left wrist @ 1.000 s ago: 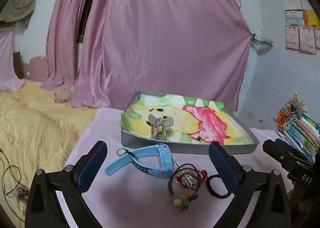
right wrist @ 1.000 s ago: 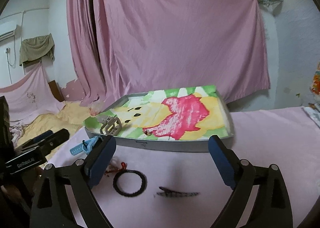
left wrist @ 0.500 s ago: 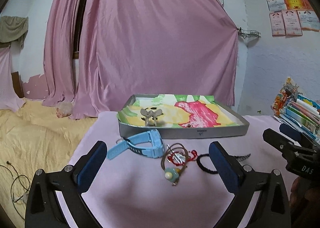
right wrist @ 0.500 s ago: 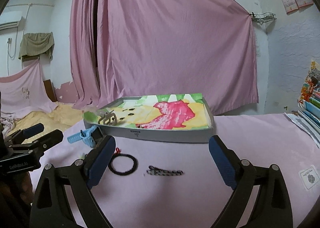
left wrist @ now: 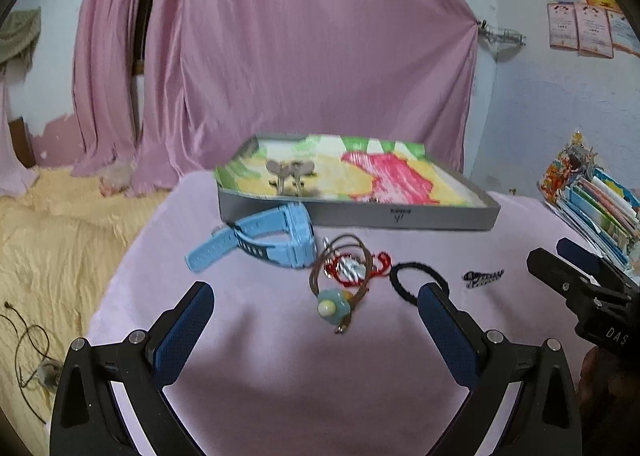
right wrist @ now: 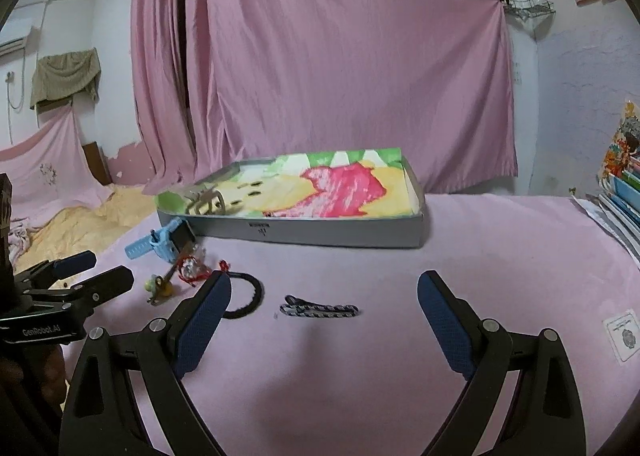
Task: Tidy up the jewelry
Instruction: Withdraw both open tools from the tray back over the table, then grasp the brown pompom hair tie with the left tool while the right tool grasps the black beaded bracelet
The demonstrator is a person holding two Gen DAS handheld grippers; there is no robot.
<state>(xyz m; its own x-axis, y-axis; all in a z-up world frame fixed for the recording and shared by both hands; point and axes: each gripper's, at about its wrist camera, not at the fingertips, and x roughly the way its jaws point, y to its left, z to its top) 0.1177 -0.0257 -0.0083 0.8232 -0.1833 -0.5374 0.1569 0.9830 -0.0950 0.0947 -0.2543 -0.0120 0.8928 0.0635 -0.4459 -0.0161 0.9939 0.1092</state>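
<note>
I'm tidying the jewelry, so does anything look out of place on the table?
Yes. Only the hair claw lies in the tray. The blue watch, tangled cord bracelets, black hair tie and dark clip lie loose in front of it.

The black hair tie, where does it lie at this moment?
The black hair tie lies flat on the pink cloth before the tray, between the red bracelet and the dark hair clip; in the right wrist view it sits behind the left finger.

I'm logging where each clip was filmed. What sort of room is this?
Probably a bedroom in a home, not a workshop: a pink curtain covers the back wall, a yellow blanket lies rumpled on the left, and the jewelry tray sits on a pink cloth-covered surface.
</note>
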